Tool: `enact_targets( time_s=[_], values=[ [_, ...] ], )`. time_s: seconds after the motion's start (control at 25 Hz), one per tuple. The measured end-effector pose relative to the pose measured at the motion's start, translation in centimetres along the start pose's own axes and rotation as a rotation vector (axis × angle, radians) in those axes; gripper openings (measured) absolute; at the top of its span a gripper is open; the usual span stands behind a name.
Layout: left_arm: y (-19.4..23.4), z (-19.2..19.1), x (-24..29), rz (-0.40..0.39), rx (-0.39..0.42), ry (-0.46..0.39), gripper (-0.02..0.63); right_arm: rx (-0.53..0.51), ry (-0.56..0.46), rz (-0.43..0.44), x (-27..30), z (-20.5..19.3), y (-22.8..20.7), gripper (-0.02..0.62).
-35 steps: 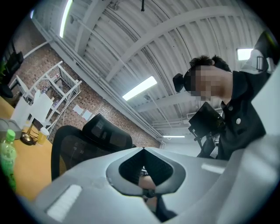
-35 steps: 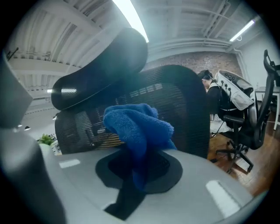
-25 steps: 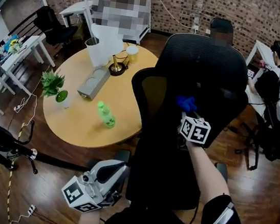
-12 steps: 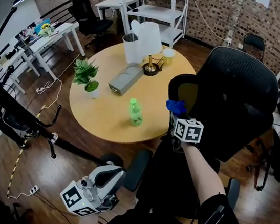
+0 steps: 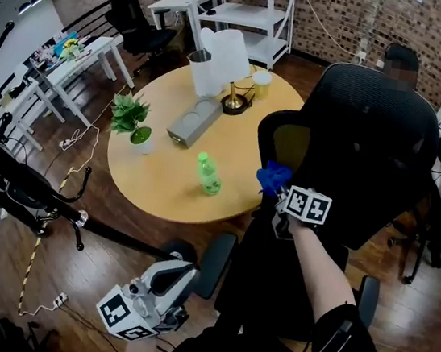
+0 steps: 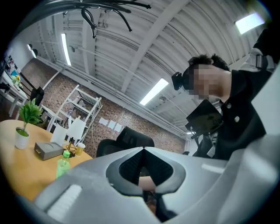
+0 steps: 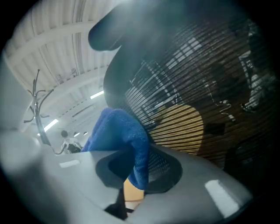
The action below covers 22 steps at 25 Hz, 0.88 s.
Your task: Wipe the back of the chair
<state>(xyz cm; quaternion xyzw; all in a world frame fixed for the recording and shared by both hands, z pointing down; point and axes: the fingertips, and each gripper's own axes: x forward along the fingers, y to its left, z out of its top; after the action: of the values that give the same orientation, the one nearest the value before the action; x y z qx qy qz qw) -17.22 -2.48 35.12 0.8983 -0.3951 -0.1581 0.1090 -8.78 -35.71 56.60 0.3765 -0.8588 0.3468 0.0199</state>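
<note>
The right gripper pinches the blue cloth between its fingers, the cloth bunching past their tips against the chair back, centre right. Lower left, the left gripper has its fingers closed together, empty.

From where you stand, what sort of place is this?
Probably a shared office or lab workspace: brick walls, a round wooden table, white shelves and a black mesh office chair close by.
</note>
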Motion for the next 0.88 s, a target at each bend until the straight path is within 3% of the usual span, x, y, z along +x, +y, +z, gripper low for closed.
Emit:
enact_targets(
  time_s=[0.44, 0.88],
  values=[
    [-2.2, -3.0, 7.5, -0.182, -0.042, 0.063, -0.004, -0.001, -0.095, -0.13, -8.8, 1.6, -9.3, 0.054],
    [-5.3, -6.5, 14.8, -0.349, -0.093, 0.103, -0.003, -0.008, -0.186, -0.344, -20.8, 3.6, -19.4, 0.054]
  ],
)
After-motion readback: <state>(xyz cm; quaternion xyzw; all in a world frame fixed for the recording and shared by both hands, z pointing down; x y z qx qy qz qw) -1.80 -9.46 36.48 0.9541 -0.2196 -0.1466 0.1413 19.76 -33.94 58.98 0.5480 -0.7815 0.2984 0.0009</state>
